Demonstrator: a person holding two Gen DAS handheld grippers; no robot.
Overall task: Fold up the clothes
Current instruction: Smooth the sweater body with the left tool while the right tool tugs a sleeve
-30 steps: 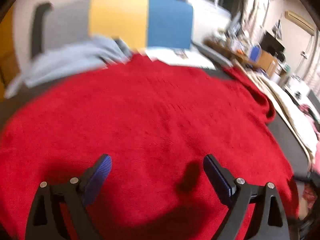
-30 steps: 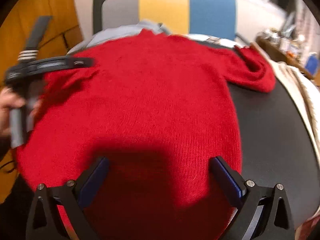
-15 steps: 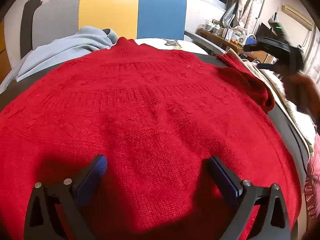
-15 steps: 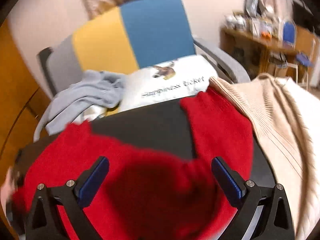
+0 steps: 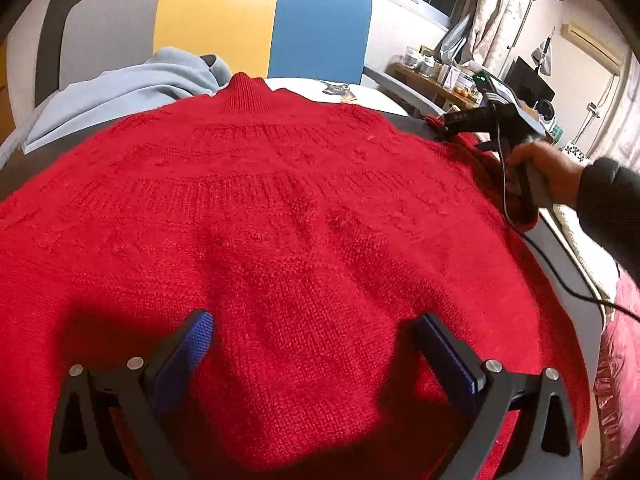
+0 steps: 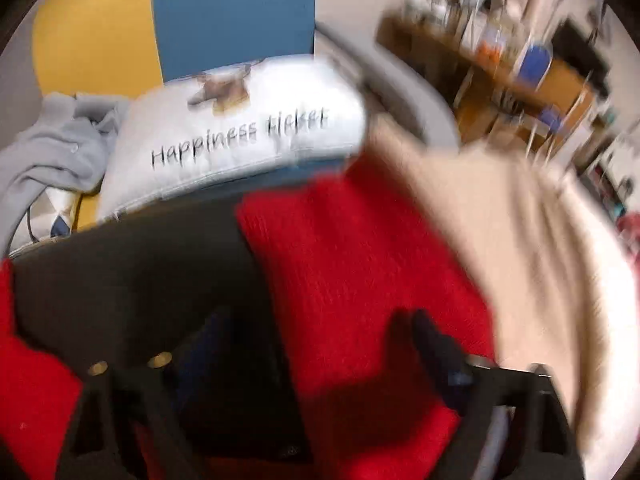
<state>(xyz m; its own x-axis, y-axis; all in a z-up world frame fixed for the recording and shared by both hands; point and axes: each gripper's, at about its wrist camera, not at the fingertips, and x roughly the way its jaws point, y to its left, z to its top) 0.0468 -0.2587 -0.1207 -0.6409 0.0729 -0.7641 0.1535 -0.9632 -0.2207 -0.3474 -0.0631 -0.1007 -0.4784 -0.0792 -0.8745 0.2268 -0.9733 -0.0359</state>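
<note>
Red sweater (image 5: 304, 216) fills the left-wrist frame, spread flat and unfolded, so folding looks barely begun — left gripper (image 5: 316, 344) spread wide above its hem, right gripper (image 6: 320, 344) released over the sleeve (image 6: 352, 248) at center — every fold remains.

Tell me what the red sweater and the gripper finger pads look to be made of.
Red sweater: knitted yarn, probably wool or acrylic; ribbed bands and a fuzzy matte nap show. Left gripper pads: blue, likely rubber or textured plastic, with fine ridges.
</note>
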